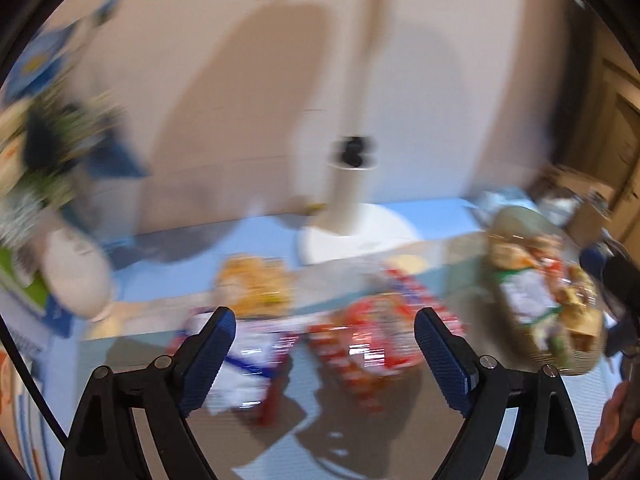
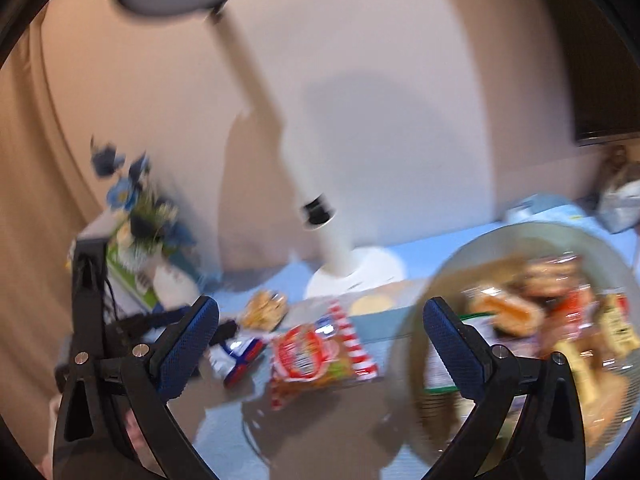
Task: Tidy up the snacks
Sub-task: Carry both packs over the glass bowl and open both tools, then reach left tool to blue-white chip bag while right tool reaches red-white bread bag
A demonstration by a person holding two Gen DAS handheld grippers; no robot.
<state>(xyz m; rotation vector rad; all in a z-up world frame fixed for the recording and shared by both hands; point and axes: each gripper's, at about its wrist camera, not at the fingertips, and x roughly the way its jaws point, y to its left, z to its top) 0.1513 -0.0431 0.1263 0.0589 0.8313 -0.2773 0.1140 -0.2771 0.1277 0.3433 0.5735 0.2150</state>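
Both views are blurring, so detail is thin. Going left to right on the blue table (image 2: 448, 240): a white vase of blue flowers (image 2: 140, 200) is sitting far left, well apart from the snacks. The left gripper (image 1: 324, 322) is hovering above the loose packets with its jaws spread wide and nothing between them. Below it a white-and-blue packet (image 1: 248, 364) is lying flat, with a yellowish bag (image 1: 256, 284) just behind it. Next comes the red-and-white snack bag (image 2: 320, 356), lying flat near the white lamp base (image 2: 356, 276). The right gripper (image 2: 322, 316) is also standing fully open and empty. Far right, a round basket (image 2: 452, 276) is already holding several packets.

Handling judgement: these bags look light, soft and crinkly, probably slippery film with crushable contents. Pinching a sealed edge or corner seems safer than squeezing the puffed middle. Flat-lying packets likely need a low, angled approach to get a finger under.
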